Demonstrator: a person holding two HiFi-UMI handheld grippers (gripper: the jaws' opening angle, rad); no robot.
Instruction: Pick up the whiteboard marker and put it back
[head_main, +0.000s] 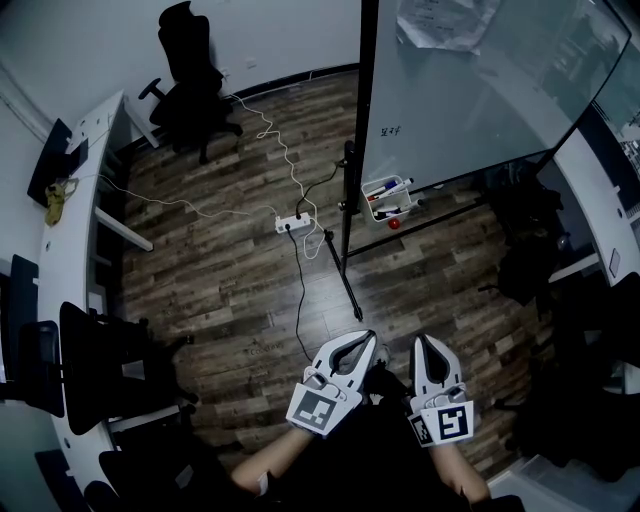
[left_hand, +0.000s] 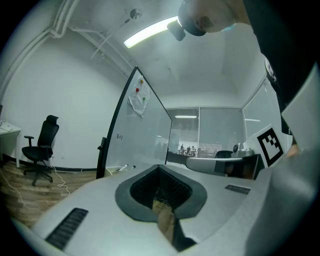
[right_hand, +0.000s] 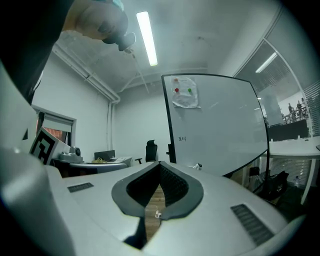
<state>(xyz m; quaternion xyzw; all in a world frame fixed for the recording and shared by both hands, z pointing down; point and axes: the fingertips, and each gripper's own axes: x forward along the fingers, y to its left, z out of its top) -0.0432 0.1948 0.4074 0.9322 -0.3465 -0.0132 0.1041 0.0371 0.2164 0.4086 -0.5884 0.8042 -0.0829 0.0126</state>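
Left gripper view: left gripper (left_hand: 159, 169) jaws pressed together, empty; right gripper (right_hand: 160, 165) same. Whiteboard marker (head_main: 392, 186) lies in white tray (head_main: 368, 208) at foot of whiteboard (head_main: 470, 100), well apart from both. Likely light, stiff, smooth plastic that rolls; pinch mid-barrel.

left gripper (head_main: 362, 345): low in frame, jaws together, empty | right gripper (head_main: 427, 348): just beside it, jaws together, empty | whiteboard (head_main: 470, 90): well ahead of both tips | marker tray (head_main: 367, 203): at board's foot, ahead of left gripper, whiteboard marker (head_main: 390, 187) lying inside | power strip (head_main: 291, 223): ahead-left, on wooden floor (head_main: 220, 290)
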